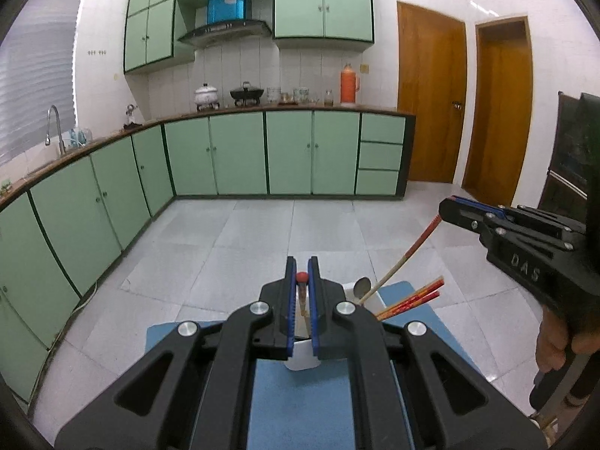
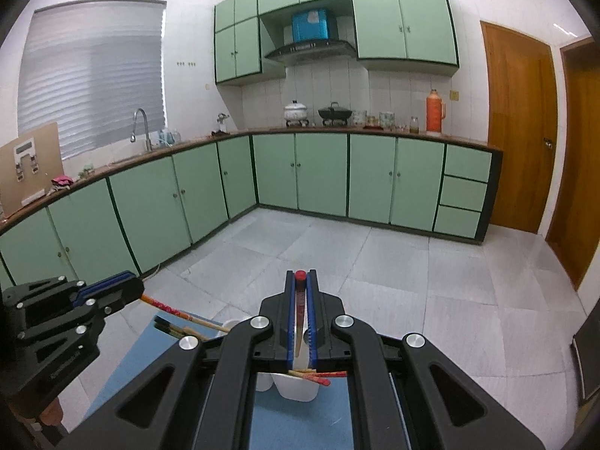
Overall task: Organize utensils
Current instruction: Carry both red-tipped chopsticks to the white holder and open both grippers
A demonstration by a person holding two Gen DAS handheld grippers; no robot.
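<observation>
Left claw (image 1: 302, 281) clamped on a red-tipped chopstick (image 1: 302, 292); right claw (image 2: 301, 281) clamped on another (image 2: 300, 300). Both chopsticks slant over the white holder (image 2: 296, 390) on the blue worktop (image 2: 300, 423). Step: loading chopsticks. Next: tilt upright, lower, release

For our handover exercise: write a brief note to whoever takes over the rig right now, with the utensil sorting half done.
Left hand-held gripper: shut on a red-tipped chopstick.
Right hand-held gripper: shut on another chopstick.
White holder stands on the blue mat; a spoon and several chopsticks are already in it.
Left to do: drop both held chopsticks into the holder. Whether more utensils remain cannot be seen.
</observation>
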